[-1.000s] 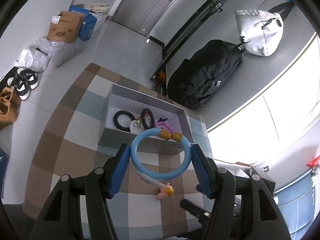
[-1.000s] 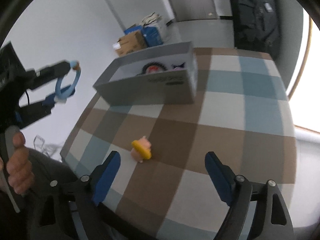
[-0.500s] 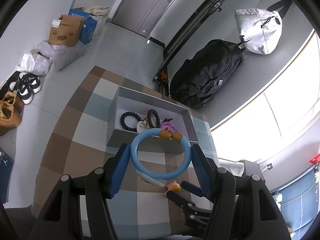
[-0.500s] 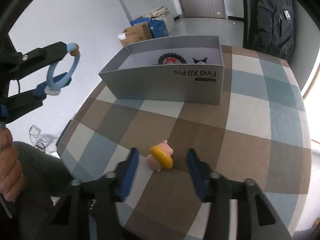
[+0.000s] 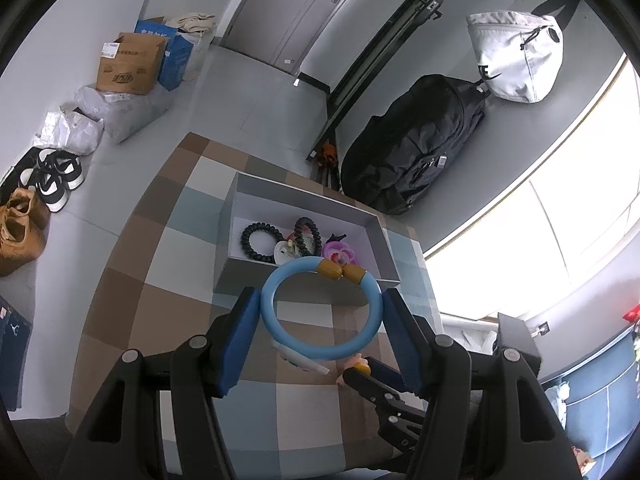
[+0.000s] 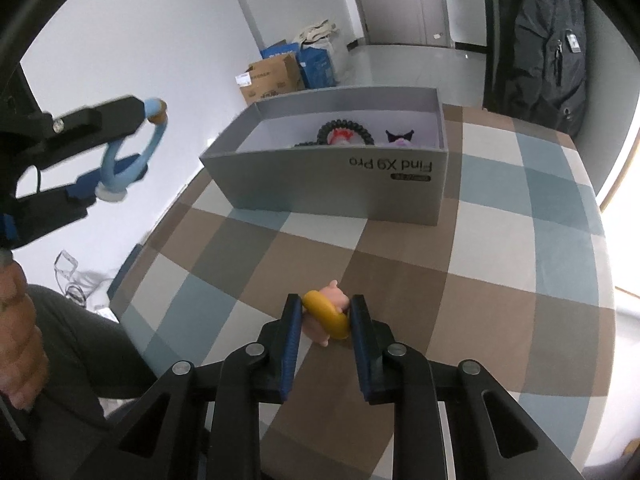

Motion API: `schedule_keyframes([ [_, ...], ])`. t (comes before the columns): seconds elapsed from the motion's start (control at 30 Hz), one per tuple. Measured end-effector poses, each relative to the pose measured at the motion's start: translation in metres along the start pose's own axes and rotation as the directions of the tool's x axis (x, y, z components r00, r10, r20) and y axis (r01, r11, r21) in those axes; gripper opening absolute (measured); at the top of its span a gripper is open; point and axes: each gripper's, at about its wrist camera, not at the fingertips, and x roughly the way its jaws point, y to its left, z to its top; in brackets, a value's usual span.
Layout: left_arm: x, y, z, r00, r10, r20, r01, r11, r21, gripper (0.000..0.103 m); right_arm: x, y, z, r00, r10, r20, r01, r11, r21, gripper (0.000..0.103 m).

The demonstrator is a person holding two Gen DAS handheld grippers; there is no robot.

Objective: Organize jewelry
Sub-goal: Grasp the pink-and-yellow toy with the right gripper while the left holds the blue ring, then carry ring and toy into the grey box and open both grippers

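My left gripper point(image 5: 320, 300) is shut on a light blue bracelet point(image 5: 280, 332) with two amber beads, held in the air short of the grey box point(image 5: 304, 276). It also shows in the right wrist view point(image 6: 124, 152) at the left. The box point(image 6: 332, 188) holds black spiral hair ties point(image 5: 258, 242), a white piece and a purple charm point(image 5: 340, 252). My right gripper point(image 6: 325, 312) is shut on a pink pig charm with a yellow ring point(image 6: 326, 318), low on the checked tablecloth point(image 6: 500, 280).
The box stands at the far side of the table. On the floor beyond are cardboard boxes point(image 5: 130, 64), shoes point(image 5: 52, 176), a black backpack point(image 5: 412, 160) and a white bag point(image 5: 516, 56). The table edges fall away on the left and right.
My right gripper moved in to the pig charm and closed on it. My left gripper kept hold of the blue bracelet and rose a little higher above the table.
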Motion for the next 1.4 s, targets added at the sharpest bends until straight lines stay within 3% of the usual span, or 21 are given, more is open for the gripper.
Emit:
schedule_keyframes([
  [0.7,0.021,-0.009,0.012,1.000,0.002,0.009,-0.002,0.999,0.050,0.057,-0.039,-0.004,0.047,0.985,0.052,0.162,-0.052,0.999,-0.006,0.023],
  [1.4,0.062,-0.005,0.048,0.999,0.037,-0.004,-0.037,0.998,0.042,0.057,-0.013,-0.031,0.109,0.972,0.100,0.212,-0.100,0.995,-0.011,0.023],
])
